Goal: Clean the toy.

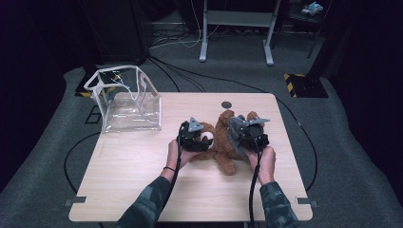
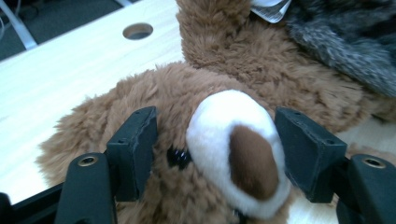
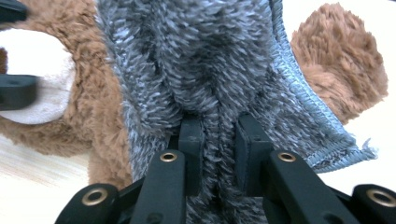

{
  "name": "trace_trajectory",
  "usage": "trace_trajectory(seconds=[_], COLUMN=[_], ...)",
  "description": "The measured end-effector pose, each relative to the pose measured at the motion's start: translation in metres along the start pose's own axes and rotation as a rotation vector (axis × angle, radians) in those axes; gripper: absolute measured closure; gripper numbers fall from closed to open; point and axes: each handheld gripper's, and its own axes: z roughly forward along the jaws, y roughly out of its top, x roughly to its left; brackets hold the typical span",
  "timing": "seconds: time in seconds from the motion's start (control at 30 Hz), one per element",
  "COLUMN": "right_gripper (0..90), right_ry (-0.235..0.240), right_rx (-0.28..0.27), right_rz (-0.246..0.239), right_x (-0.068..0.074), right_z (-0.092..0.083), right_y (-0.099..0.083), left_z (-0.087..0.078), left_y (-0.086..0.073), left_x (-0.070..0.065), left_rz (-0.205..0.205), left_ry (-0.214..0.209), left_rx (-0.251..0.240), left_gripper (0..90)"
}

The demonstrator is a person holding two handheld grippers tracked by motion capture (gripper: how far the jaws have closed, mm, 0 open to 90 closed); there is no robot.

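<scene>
Pinching the grey fleece in your right gripper, left fingers open around the teddy bear's muzzle, garment not yet off.

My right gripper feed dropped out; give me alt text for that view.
The right gripper is shut on a fold of grey furry cloth draped over a brown teddy bear on the light wooden table. The bear's white muzzle shows at left.

The high view is dim and dark around the edges, with the pale table the brightest area. Both gripper views are brightly lit and close up. The table glares almost white there, and the teddy bear looks soft and slightly blurred.
</scene>
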Motion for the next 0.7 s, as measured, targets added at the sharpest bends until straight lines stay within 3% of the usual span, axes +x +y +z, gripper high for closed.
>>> trace_trajectory(seconds=[0.1,0.17,0.33,0.53,0.7], right_gripper=[75.3,75.3,75.4,75.3,75.3], right_ry=[0.002,0.0,-0.009,-0.001,0.009], right_rx=[0.016,0.017,0.024,0.033,0.052], right_rz=[0.005,0.002,-0.002,-0.007,-0.021], right_x=[-0.002,-0.003,-0.003,-0.004,-0.004], right_z=[0.0,0.001,0.005,0.006,0.008], right_y=[-0.002,-0.003,-0.004,-0.005,-0.006], left_z=[-0.011,-0.02,-0.035,-0.031,-0.021], left_y=[-0.007,-0.015,-0.041,-0.075,-0.093], left_x=[0.0,0.002,0.015,0.021,0.021], left_rz=[-0.004,0.019,-0.038,-0.119,-0.142], left_ry=[0.015,0.046,0.071,0.035,-0.002], left_rx=[-0.027,-0.026,-0.009,0.031,0.038], left_gripper=[25.9,22.9,21.7,22.8,36.1])
